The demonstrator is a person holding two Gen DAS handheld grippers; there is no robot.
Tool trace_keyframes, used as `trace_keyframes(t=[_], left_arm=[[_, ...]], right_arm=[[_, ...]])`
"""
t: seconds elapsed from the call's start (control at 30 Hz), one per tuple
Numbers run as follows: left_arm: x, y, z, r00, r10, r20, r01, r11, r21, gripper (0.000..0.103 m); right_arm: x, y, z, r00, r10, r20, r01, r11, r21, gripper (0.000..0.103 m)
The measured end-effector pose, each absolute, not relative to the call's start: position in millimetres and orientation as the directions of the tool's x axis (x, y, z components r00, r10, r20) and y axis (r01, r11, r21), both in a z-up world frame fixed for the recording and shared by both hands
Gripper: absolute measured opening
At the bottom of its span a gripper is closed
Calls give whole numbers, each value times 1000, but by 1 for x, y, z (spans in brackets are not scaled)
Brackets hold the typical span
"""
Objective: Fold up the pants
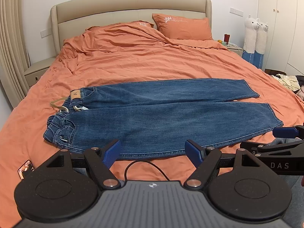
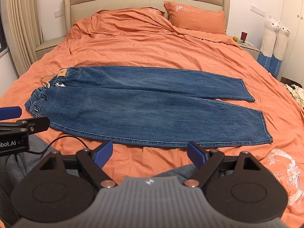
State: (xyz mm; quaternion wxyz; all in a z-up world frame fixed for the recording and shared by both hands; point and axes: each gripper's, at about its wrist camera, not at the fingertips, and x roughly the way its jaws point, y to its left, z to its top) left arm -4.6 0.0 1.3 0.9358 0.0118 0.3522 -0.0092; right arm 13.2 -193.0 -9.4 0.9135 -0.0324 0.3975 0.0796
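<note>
Pants (image 1: 161,114): blue jeans spread flat mid-frame on the orange bed (image 1: 133,60), unfolded.
Long axis: left-right; waistband left, hems right.
Left gripper (image 1: 153,153): jaws wide, empty, nearer waistband.
Right gripper (image 2: 149,153): jaws wide, empty, nearer hems.

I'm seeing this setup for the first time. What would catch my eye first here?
The blue jeans spread flat across the orange bedding, waistband to the left and legs to the right. In front, the left gripper and the right gripper both stand open above the near edge, holding nothing. Two white alpaca plush toys lean against the wall at right.
</note>
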Motion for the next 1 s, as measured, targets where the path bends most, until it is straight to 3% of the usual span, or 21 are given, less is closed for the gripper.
trace_keyframes(t=[1.0], left_arm=[[-10,2,1,754,-6,-657,22,1000,16,90]], right_arm=[[7,-195,-7,680,118,-724,-173,985,-2,82]])
